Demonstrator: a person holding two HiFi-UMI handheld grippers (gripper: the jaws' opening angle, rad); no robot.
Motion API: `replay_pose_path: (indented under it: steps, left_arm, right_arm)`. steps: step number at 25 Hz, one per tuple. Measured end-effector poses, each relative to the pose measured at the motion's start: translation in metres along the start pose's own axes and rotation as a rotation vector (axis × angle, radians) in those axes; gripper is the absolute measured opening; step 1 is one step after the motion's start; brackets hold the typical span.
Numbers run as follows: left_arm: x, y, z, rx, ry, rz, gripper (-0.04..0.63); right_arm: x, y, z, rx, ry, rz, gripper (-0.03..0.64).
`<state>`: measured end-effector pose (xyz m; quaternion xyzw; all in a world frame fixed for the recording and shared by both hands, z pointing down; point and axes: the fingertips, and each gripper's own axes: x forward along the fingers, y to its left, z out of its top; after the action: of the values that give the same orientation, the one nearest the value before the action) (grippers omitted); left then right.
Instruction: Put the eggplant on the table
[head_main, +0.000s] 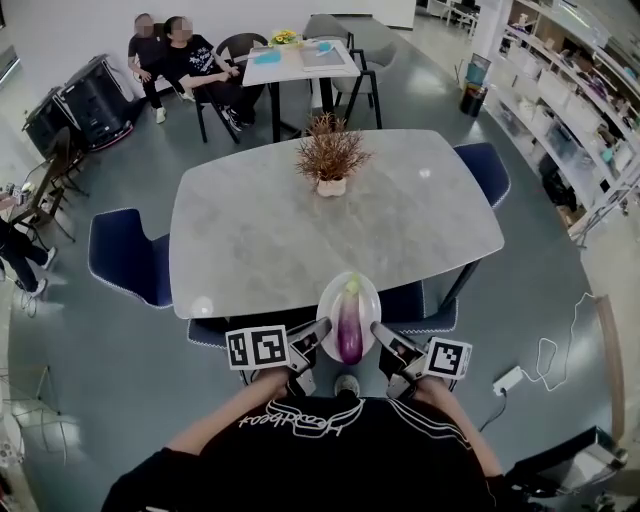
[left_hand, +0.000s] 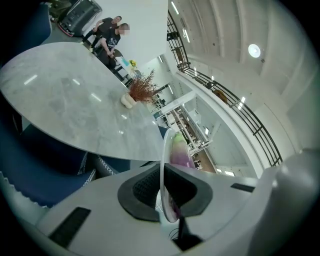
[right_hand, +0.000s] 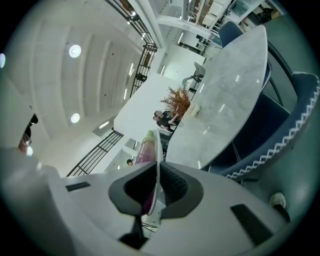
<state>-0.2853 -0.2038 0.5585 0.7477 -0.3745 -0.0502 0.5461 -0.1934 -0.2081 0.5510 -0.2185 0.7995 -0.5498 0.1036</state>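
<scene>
Two grippers clamp the plate (head_main: 329, 296): left gripper (head_main: 319, 337) left rim, right gripper (head_main: 381, 339) right rim; eggplant (head_main: 350, 327) on it, at table (head_main: 280, 230) near edge.

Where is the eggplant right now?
Head view, bottom centre: the eggplant lies on a white plate gripped at its rim by the left gripper and right gripper, at the near edge of the grey table.

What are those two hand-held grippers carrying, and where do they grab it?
A white plate with an eggplant lying on it. The left hand-held gripper is shut on the plate's left rim, the right hand-held gripper on its right rim.
</scene>
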Motion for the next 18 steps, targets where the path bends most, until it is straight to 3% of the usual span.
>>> replay_pose_path:
  steps: [10,18]
  left_arm:
    - [0.071,0.005,0.06,-0.01,-0.022,0.022,0.028]
    - [0.107,0.01,0.086,-0.024,-0.035,0.032,0.028]
  right_arm:
    - [0.027,-0.036,0.085,0.013,0.022,0.013,0.02]
    - [0.039,-0.058,0.125,0.017,0.024,0.015,0.02]
